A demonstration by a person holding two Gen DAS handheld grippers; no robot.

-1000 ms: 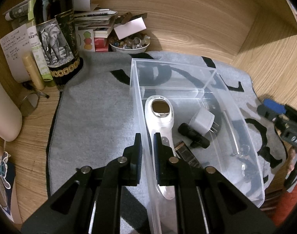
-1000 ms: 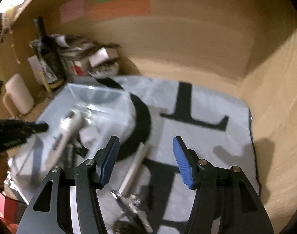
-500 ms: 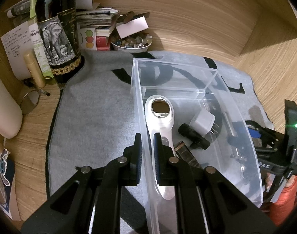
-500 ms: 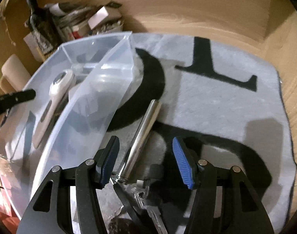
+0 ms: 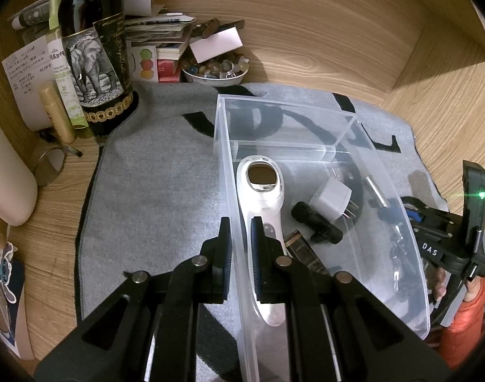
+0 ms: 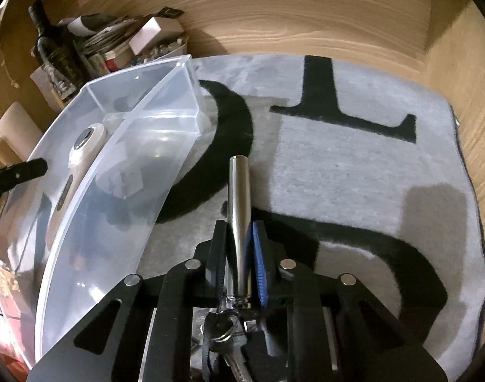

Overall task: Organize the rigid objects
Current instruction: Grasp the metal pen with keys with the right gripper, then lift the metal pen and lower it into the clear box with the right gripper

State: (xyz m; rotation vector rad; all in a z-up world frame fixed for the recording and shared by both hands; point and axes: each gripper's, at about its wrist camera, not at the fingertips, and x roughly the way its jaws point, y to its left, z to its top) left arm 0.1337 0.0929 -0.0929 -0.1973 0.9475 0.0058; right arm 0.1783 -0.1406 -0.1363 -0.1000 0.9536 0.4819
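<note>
A clear plastic bin (image 5: 287, 105) sits on a grey mat. My left gripper (image 5: 241, 245) is shut on the bin's left wall. Inside the bin lie a white handheld device (image 5: 261, 191), a white plug adapter (image 5: 331, 199), a short black cylinder (image 5: 315, 222) and a dark flat piece (image 5: 303, 251). To the right of the bin (image 6: 115, 191), a silver metal tube (image 6: 239, 197) lies on the mat, with a key ring and keys (image 6: 229, 321) at its near end. My right gripper (image 6: 239, 248) is closing on the tube, and both pads press its sides.
The grey mat (image 5: 153, 191) with black letters covers a wooden alcove floor. At the back left stand a dark bottle with an elephant label (image 5: 93, 54), stacked papers (image 5: 159, 31) and a bowl of stones (image 5: 215, 70). An orange sleeve (image 5: 462, 312) shows at right.
My right gripper has come down over the silver tube and gone from wide open to shut on it. The left gripper and the bin have stayed put.
</note>
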